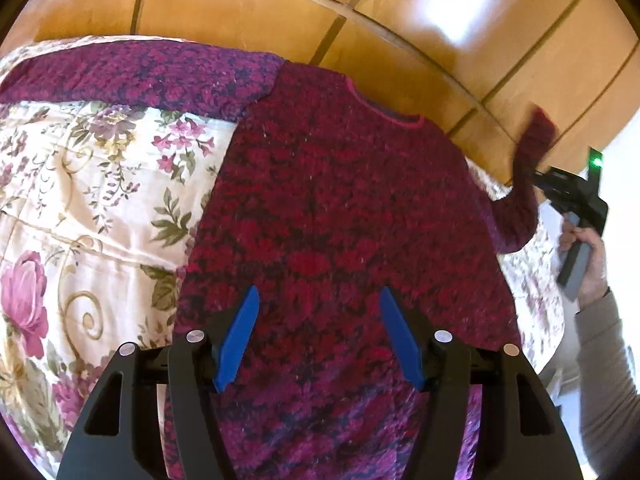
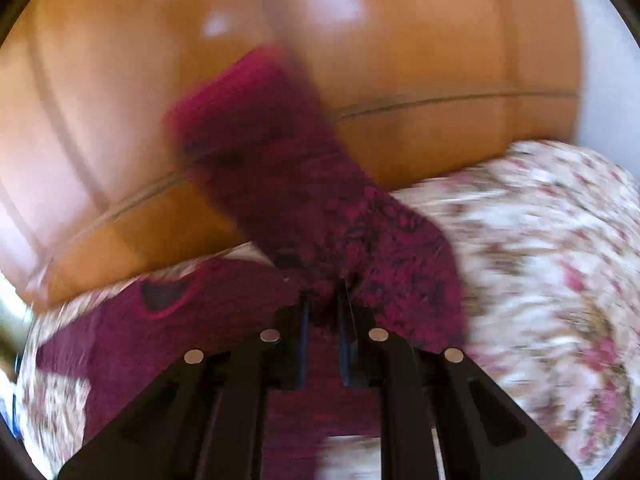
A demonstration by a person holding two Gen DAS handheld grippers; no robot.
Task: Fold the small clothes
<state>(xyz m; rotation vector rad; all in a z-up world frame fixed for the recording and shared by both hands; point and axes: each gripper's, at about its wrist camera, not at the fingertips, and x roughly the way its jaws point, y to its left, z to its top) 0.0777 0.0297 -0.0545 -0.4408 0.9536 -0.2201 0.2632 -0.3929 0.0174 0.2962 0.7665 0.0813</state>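
A magenta knit sweater [image 1: 340, 216] lies on a floral bedspread [image 1: 100, 208] below a wooden headboard [image 1: 440, 32]. The right gripper [image 2: 325, 300] is clamped on its raised sleeve [image 2: 280, 168]; the left gripper [image 1: 318, 312] hovers, fingers apart.

Blur on my right side

My right camera smears the sleeve [image 2: 280, 168] and bedspread [image 2: 540, 240]; the sweater [image 1: 340, 220] hem runs off-frame.

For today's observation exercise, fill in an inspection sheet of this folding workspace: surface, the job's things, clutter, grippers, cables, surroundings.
Surface: floral bedspread, lightly creased.
Job's things: magenta knit sweater lying flat, neckline toward the headboard; one sleeve spread flat, the other sleeve lifted off the bed.
Clutter: nothing seen.
Grippers: left gripper open, over the sweater's body, holding nothing; right gripper shut on the lifted sleeve; that view is motion-blurred.
Cables: nothing seen.
Surroundings: glossy wooden headboard behind the bed.
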